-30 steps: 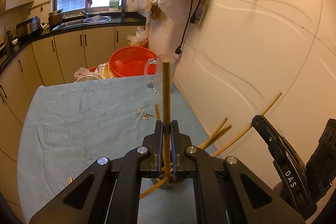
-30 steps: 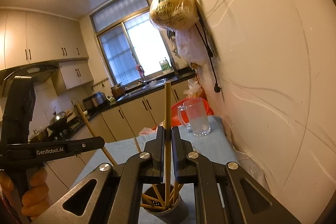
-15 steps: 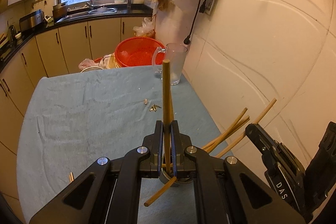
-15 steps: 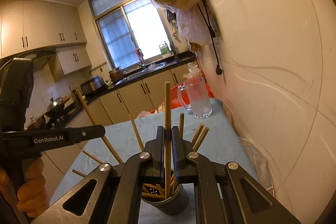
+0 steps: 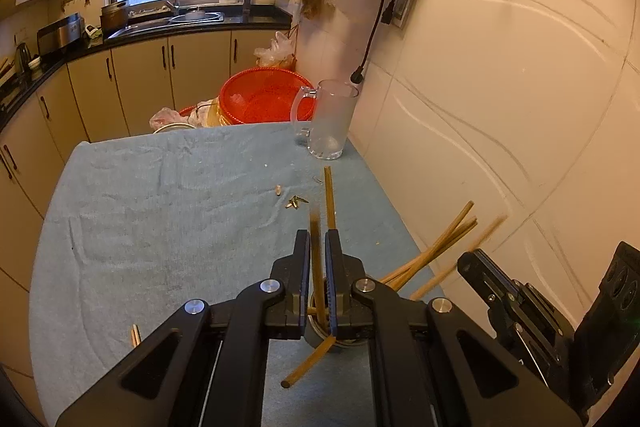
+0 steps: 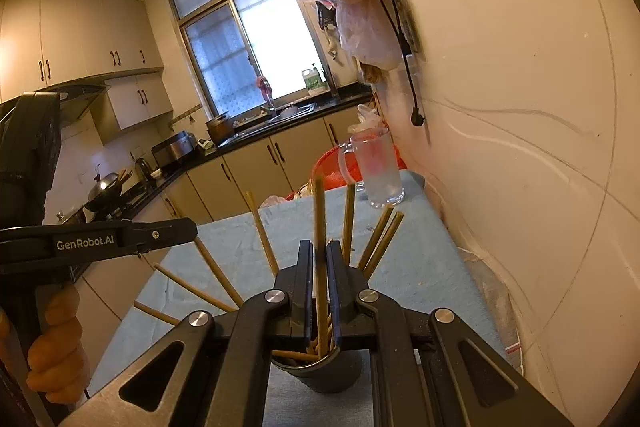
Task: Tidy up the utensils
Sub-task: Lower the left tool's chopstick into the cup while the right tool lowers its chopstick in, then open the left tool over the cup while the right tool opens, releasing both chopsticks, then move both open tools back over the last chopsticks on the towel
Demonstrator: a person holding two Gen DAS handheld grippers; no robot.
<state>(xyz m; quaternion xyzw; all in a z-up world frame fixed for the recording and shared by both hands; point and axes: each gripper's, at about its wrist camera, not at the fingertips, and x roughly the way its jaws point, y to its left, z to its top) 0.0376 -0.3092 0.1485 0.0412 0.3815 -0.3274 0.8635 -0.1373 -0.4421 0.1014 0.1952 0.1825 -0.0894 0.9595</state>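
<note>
While both tools sit over the same holder, each has one stick between its fingers.

- Left gripper (image 5: 317, 241): jaws narrowly apart, not pressed together. A tan wooden chopstick (image 5: 315, 227) stands between them, smeared by blur, with its lower end in the dark grey cylindrical cup (image 5: 314, 335) directly below the fingers.
- Right gripper (image 6: 319, 251): jaws likewise slightly apart. A second blurred wooden chopstick (image 6: 319, 211) is upright between them, its foot inside the cup (image 6: 332, 375).
- Cup contents: a bundle of loose chopsticks (image 6: 262, 235) fans out from the mouth. Some lean left, two lean right toward the wall, and one stands near upright behind the right fingers. In the left wrist view one stick (image 5: 308, 363) tips out over the rim toward the camera.
- Cup position: on the blue-grey cloth (image 5: 160, 219) covering the table, at the near end, close to the cream wall (image 5: 500, 107).
- Cloth: two short stick ends (image 5: 135, 335) lie at the near left, and small brass-coloured bits (image 5: 294, 202) lie mid-table.
- Far end: a frosted glass mug with handle (image 5: 330, 123) stands at the table corner by the wall. A red mesh plastic basket (image 5: 264, 99) sits just behind it, off the table.
- Cross views: the right tool's body shows at the lower right of the left wrist view. The person's left hand (image 6: 56, 355) grips the left tool's handle in the right wrist view.
</note>
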